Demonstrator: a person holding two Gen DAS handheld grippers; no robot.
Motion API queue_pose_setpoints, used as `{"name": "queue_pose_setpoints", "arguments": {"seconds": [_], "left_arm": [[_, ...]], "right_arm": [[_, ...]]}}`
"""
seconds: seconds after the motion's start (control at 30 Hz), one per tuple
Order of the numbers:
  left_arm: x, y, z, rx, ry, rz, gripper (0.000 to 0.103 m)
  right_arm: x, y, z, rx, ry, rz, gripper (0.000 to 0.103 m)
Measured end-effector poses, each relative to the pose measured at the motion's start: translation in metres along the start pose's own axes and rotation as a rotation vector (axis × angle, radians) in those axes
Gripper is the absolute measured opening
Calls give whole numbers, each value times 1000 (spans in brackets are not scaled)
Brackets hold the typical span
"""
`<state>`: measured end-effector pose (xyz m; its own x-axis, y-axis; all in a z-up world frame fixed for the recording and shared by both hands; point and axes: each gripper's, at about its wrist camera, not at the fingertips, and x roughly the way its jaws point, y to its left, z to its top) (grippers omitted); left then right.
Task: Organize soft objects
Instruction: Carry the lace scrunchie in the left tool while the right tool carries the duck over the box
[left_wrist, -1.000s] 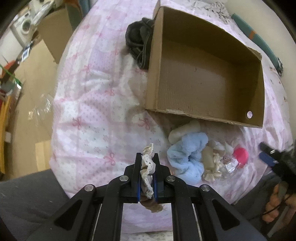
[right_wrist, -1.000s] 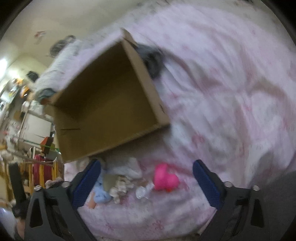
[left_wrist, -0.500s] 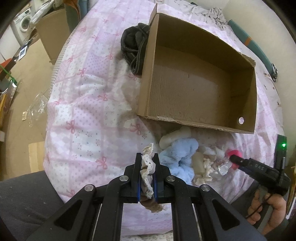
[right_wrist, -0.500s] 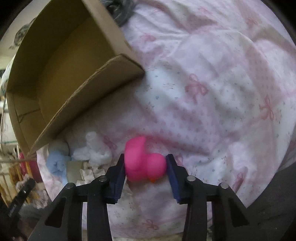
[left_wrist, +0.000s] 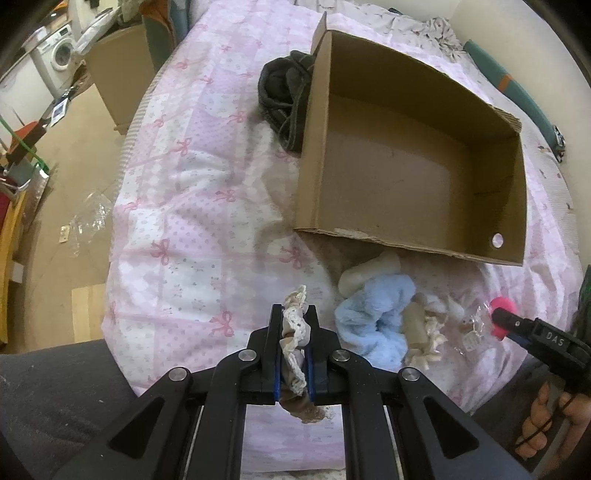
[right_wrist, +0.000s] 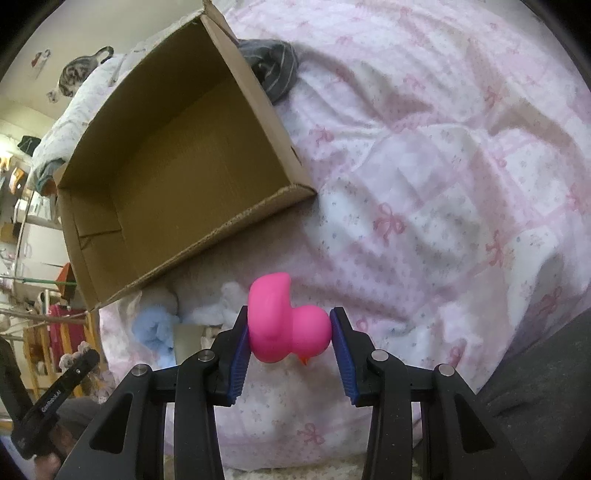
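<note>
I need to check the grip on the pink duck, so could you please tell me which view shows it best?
The right wrist view: the pink duck sits centred and whole between the right gripper jaws, pressed by both pads. The left wrist view shows only a small pink sliver of it at the far right, mostly hidden behind that gripper.

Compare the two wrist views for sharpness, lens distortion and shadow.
Left wrist view: mostly sharp, the brown cardboard box crisp, the bed's edges bowed by the fisheye, corners dark. Right wrist view: the pink rubber duck sharp, the pink bow-print quilt soft, shadow beside the box's near wall.
</note>
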<state>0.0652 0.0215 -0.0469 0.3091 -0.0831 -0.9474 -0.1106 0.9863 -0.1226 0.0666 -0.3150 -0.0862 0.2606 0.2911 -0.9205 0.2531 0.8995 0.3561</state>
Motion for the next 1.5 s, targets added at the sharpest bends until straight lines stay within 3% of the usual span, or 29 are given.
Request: {"name": "queue_pose_setpoints", "arguments": {"seconds": [0.1,0.2,0.33,0.43,0.5,0.9,1.1,1.3,1.5], "left_arm": [[1,3,0,-4,-3,12,9],[0,5,0,-13,-6,14,9],[1,4,0,-9,-7,12,9],[1,1,1,1,-13,15,9],[-1,-1,1,12,-21,19,9],[-22,1,0,6,-80,41,9],[-73,-10,24,50,-192,12,9],[-90,-28,56,90,-274,-1,9],[-78,-38,73,87,-263,-28,9]], "right_arm": [[14,3,3,5,38,-5,43],[14,0,9,47,4,8,43],[-14,-6,12,63,-128,47,43],[-30,-6,14,59,-170,137,43],[-40,-2,13,25,-192,143,43],[-66,47,2,-98,-188,190,43],[-96,78,5,-189,-223,238,43],[-101,100,24,-277,-253,225,43],[-87,107,41,-313,-255,190,43]]}}
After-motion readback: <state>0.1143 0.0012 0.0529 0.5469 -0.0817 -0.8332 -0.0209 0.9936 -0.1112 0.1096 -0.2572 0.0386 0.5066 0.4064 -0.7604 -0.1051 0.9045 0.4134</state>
